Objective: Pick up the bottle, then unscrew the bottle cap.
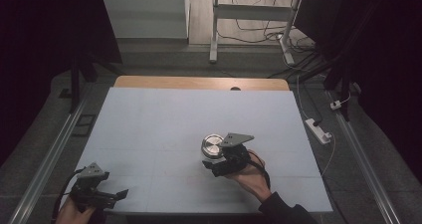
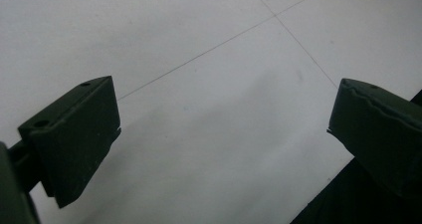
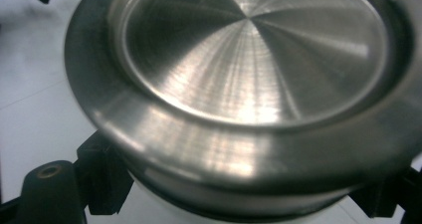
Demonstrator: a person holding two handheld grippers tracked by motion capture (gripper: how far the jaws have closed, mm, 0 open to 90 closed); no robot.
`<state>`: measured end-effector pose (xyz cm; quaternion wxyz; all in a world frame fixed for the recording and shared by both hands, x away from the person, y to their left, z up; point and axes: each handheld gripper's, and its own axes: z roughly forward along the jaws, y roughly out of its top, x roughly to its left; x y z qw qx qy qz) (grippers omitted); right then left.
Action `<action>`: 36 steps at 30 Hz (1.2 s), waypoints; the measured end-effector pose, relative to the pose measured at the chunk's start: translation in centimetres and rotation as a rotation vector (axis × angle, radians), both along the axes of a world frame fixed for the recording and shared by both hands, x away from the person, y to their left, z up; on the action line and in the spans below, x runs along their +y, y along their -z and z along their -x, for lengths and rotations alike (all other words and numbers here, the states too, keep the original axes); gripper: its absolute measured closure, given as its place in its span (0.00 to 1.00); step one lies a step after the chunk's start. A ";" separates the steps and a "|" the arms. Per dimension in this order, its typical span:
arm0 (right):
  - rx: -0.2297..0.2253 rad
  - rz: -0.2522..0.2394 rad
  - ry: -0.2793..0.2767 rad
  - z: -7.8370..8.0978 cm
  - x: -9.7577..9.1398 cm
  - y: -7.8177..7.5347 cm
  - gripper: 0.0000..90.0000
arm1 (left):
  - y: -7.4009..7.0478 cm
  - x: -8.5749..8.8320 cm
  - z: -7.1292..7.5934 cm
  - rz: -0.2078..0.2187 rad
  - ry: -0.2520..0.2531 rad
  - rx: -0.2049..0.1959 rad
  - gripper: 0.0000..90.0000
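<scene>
Steel lid [image 1: 213, 145] sits toward the right half of the counter [image 1: 164, 119], nearer the front edge than the back, with the right tool [image 1: 215, 165] pinching it from the front; the right tool's own view shows a black pad at either side, under the wide polished rim [image 3: 164, 134], pressed against the pale body below it. From above it reads as a shallow round piece, flat face up, so it has no real long axis; its short axis stands upright, perhaps tipped a little toward the person. The grip looks risky: the pads bear on a smooth, curved wall, so it could slide or rotate out if the hand swings quickly or tilts. The left tool [image 1: 112, 196] rests at the front left corner, jaws spread wide over bare counter, too far off to catch anything.
</scene>
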<state>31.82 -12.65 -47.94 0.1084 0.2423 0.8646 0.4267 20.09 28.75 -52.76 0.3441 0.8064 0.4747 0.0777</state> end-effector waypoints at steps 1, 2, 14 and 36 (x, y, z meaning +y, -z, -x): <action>-0.002 0.000 -0.014 0.3 0.3 0.0 0.17 | 0.0 0.0 0.0 0.000 0.001 0.001 0.01; -0.002 0.000 -0.014 0.3 0.3 0.0 0.17 | 0.0 0.0 0.0 0.000 0.001 0.001 0.01; -0.012 0.033 -0.064 1.2 1.5 0.2 0.17 | 0.0 0.1 0.0 0.004 -0.006 0.002 0.00; 0.005 0.014 -0.082 1.2 1.5 0.1 0.17 | -1.9 -1.6 -0.6 0.155 0.135 -0.174 0.00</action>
